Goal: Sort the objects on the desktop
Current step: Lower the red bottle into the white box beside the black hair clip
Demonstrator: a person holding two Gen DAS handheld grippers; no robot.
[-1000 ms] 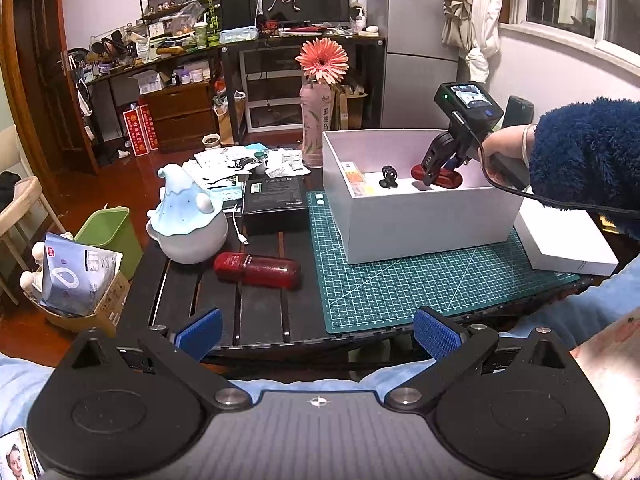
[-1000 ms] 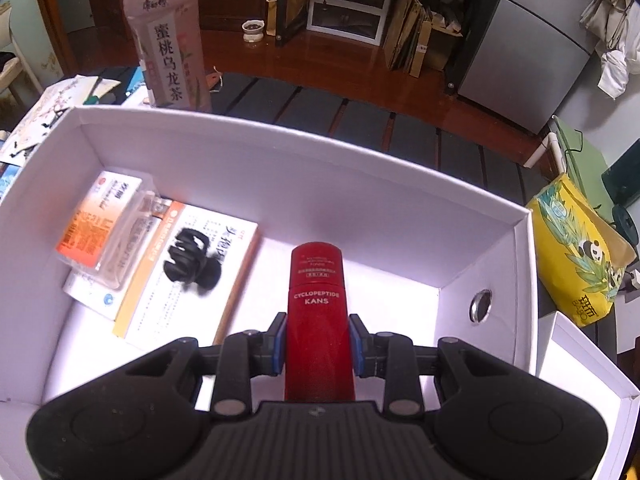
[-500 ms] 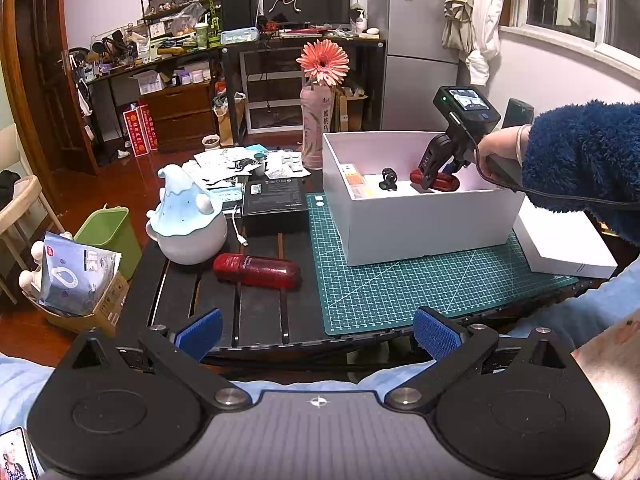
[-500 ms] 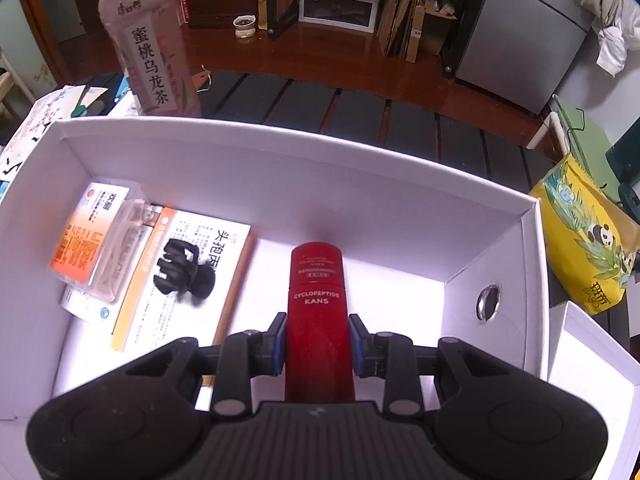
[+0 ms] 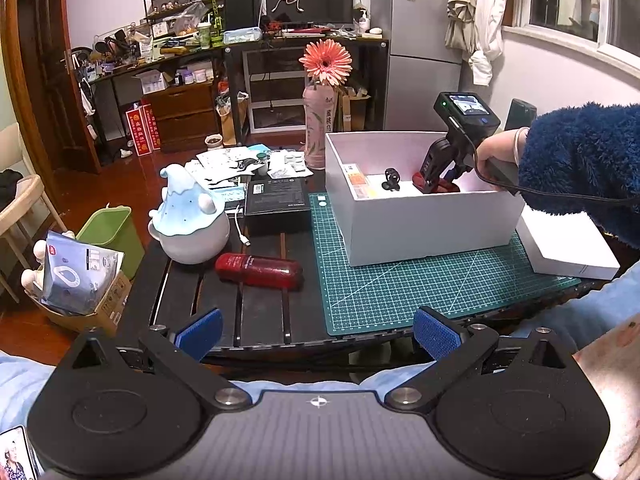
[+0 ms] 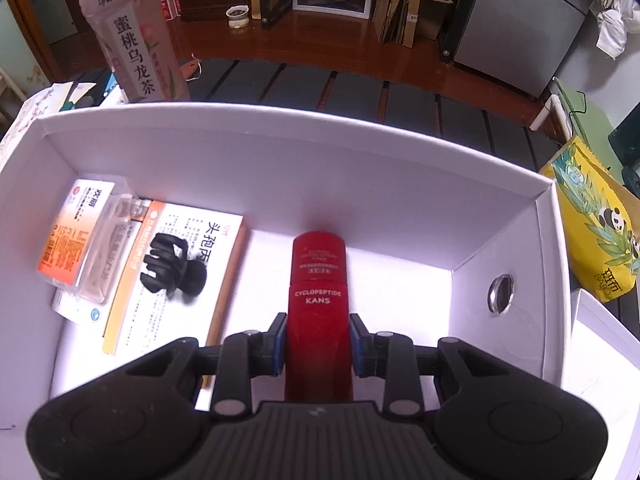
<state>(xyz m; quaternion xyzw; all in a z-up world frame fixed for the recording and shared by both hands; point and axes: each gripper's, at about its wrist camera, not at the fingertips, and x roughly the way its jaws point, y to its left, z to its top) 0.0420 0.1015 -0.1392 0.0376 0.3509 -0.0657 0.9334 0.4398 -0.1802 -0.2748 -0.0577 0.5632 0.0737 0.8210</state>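
Right wrist view: the right gripper is seen pinching a red bottle between its blue pads, inside the white box. Compared with a second ago, the bottle has been carried lower and deeper; the box floor and the far wall now fill more of the picture, and the bottle's far end appears close to the floor, though contact cannot be confirmed. It is judged that the bottle is about to be set down among what already lies there: a black hair clip resting on a leaflet, with an orange-and-white packet beside it.

From the left wrist view, the right gripper is shown tilted down into the box, held by a hand in a dark blue fleece sleeve reaching over the far right rim. The left gripper is held low before the tabletop, its pads spread wide on nothing. A second red bottle is left lying on its side on the tabletop, outside the box, near a white-and-blue figurine, so the sorting is judged unfinished.
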